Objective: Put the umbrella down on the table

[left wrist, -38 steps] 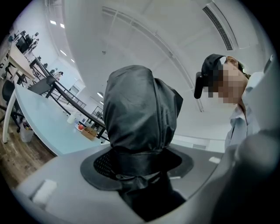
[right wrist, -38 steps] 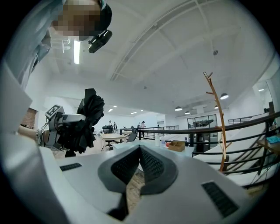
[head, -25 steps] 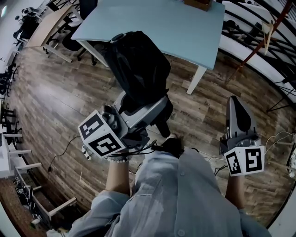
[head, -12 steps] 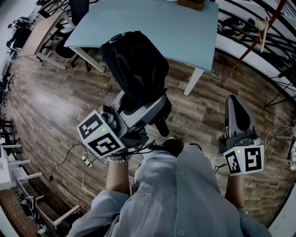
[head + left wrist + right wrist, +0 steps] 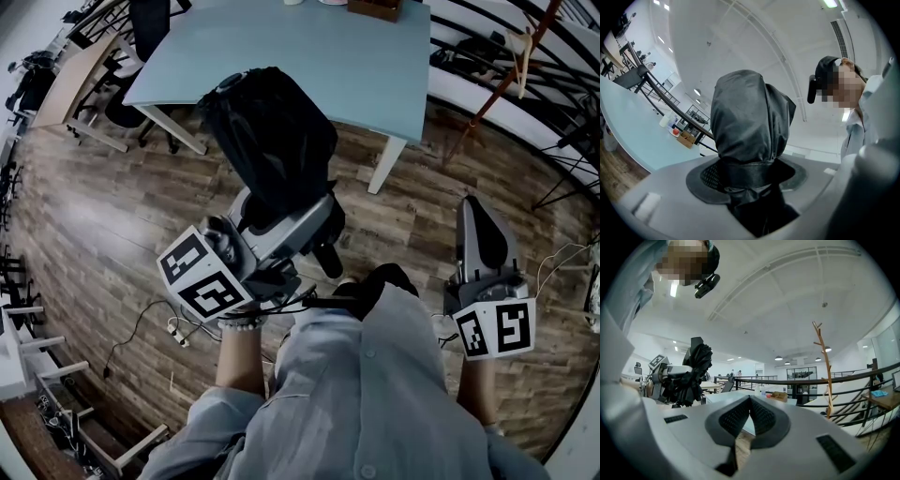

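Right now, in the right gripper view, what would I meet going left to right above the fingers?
folded black umbrella → brown box → wooden coat stand

The pale blue worktop [image 5: 366, 66] stands on white legs on a wood-plank floor [image 5: 94, 206]. A small wooden box [image 5: 375, 9] sits at its far edge. Just beside the box are a red round thing [image 5: 675, 132] and a white cup [image 5: 664, 121].
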Demonstrator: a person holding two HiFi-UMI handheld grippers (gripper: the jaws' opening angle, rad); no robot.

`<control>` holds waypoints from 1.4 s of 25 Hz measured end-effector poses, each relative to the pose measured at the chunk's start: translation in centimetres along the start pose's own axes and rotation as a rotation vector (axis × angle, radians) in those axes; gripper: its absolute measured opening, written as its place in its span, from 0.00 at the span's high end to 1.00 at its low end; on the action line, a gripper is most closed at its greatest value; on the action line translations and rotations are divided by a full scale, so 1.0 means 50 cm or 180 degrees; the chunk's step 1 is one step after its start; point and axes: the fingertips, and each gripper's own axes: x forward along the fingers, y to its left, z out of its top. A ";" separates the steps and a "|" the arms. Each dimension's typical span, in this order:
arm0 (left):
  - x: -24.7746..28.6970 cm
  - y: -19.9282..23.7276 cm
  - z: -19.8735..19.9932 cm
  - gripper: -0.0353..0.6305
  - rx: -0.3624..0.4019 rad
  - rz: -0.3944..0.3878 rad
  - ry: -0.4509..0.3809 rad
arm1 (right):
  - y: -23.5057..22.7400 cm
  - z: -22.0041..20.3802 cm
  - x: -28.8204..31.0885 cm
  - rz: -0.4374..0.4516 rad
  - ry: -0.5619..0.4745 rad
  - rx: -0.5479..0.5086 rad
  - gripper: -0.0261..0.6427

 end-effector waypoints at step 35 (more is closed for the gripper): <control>0.215 0.103 0.026 0.56 0.0155 0.0274 0.0058 | -0.198 -0.001 0.180 0.0254 -0.0141 0.0119 0.96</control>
